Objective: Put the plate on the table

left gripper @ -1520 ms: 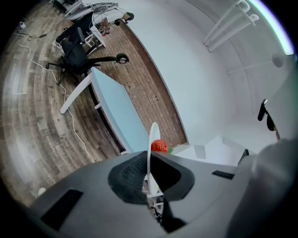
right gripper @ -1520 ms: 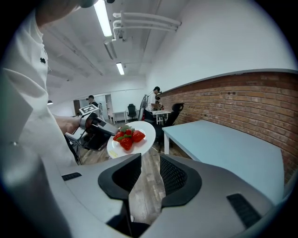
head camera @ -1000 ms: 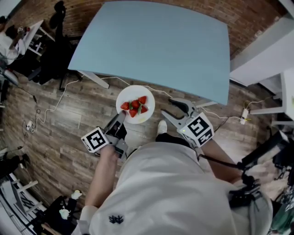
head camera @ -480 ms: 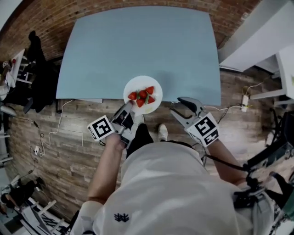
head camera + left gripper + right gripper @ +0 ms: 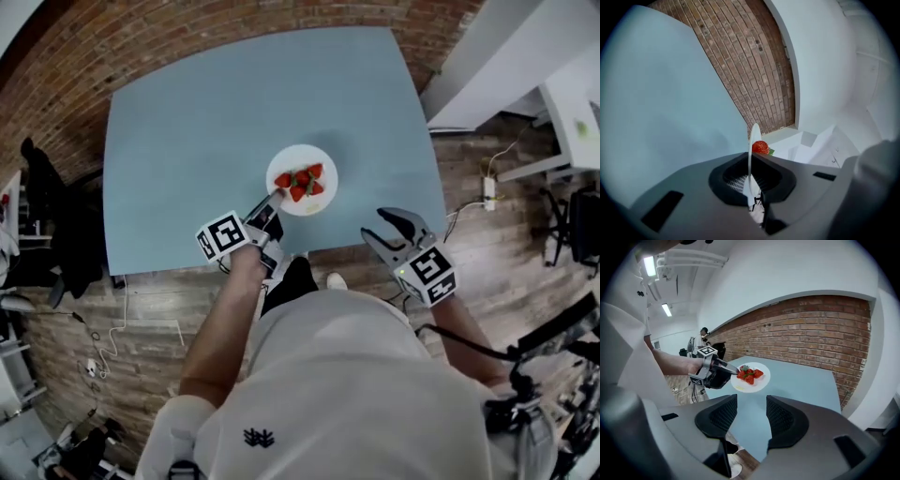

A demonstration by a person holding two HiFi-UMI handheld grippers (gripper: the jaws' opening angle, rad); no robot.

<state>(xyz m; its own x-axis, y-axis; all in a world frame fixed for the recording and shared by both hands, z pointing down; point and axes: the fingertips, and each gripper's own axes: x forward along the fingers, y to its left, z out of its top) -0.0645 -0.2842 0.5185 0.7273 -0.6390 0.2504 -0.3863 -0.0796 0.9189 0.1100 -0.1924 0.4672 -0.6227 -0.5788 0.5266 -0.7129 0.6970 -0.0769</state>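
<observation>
A white plate [image 5: 302, 180] with several strawberries [image 5: 300, 181] is over the near part of the light blue table [image 5: 187, 131]. My left gripper [image 5: 271, 202] is shut on the plate's near-left rim. In the left gripper view the plate [image 5: 751, 161] shows edge-on between the jaws, one strawberry [image 5: 760, 147] beyond it. From the right gripper view I see the plate [image 5: 751, 378] and the left gripper [image 5: 733, 370] clamped on it. Whether the plate touches the table I cannot tell. My right gripper [image 5: 390, 229] hangs open and empty past the table's near right edge.
A brick wall [image 5: 801, 333] runs behind the table. Wooden floor [image 5: 141, 309] lies under the near edge, with cables [image 5: 112, 309] on it. White furniture [image 5: 572, 103] stands at the right. A person's legs and a shoe [image 5: 336, 280] are below the table edge.
The left gripper has carried the plate forward from over the floor to over the table. The right gripper has come along beside it, still open.
</observation>
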